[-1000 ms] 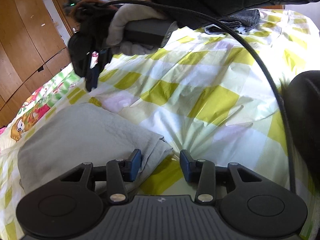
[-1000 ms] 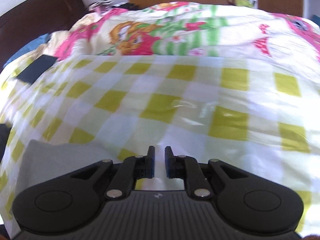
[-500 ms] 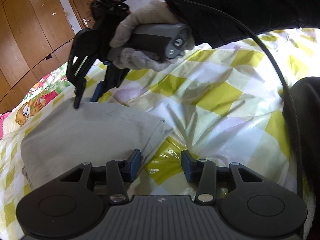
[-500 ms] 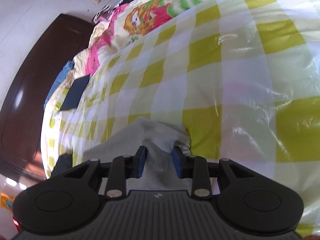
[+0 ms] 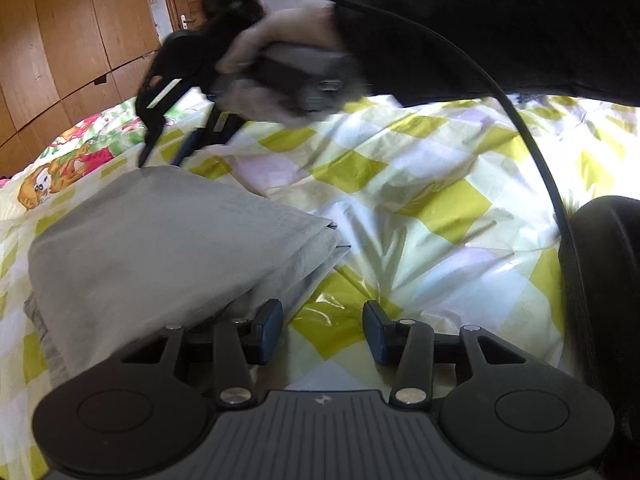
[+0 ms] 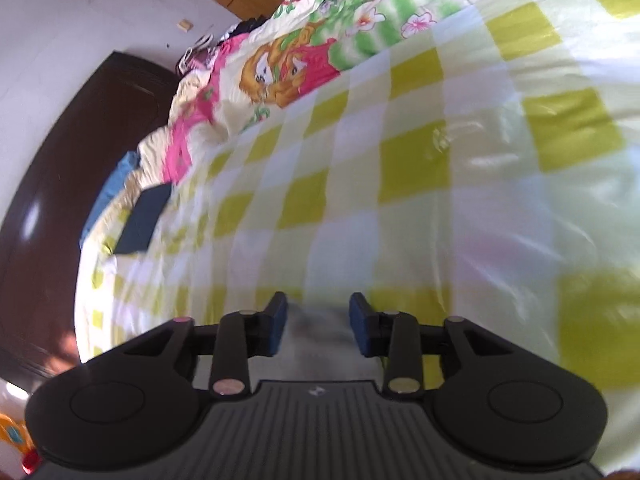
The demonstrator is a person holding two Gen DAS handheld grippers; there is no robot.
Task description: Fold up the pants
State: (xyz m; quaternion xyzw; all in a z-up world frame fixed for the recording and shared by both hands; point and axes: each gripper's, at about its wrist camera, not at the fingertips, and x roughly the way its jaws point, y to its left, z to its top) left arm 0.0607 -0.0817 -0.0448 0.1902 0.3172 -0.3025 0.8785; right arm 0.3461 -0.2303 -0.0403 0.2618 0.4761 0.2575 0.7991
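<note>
Grey pants (image 5: 160, 248) lie folded into a flat stack on the yellow-checked sheet (image 5: 420, 200). My left gripper (image 5: 322, 330) hovers at their near right corner; its jaws are opening, with only sheet between them and the left pad (image 5: 269, 330) beside the cloth's edge. A gloved hand (image 5: 280, 76) holds my right gripper (image 5: 160, 148) with its tips down at the stack's far corner. In the right wrist view, blurred grey cloth (image 6: 316, 332) lies between the right gripper's (image 6: 319, 328) opening jaws, and the pads stand clear of it.
Wooden wardrobes (image 5: 60, 40) and a door stand beyond the bed. A cartoon-print quilt (image 6: 288, 68) and a dark flat object (image 6: 142, 220) lie toward the dark headboard (image 6: 52, 200). A black cable (image 5: 532, 148) and a dark sleeve (image 5: 500, 28) cross above the sheet.
The right gripper rolled and came down onto the far corner of the pants, and its jaws spread from nearly shut to apart. The left gripper shifted a little and widened slightly.
</note>
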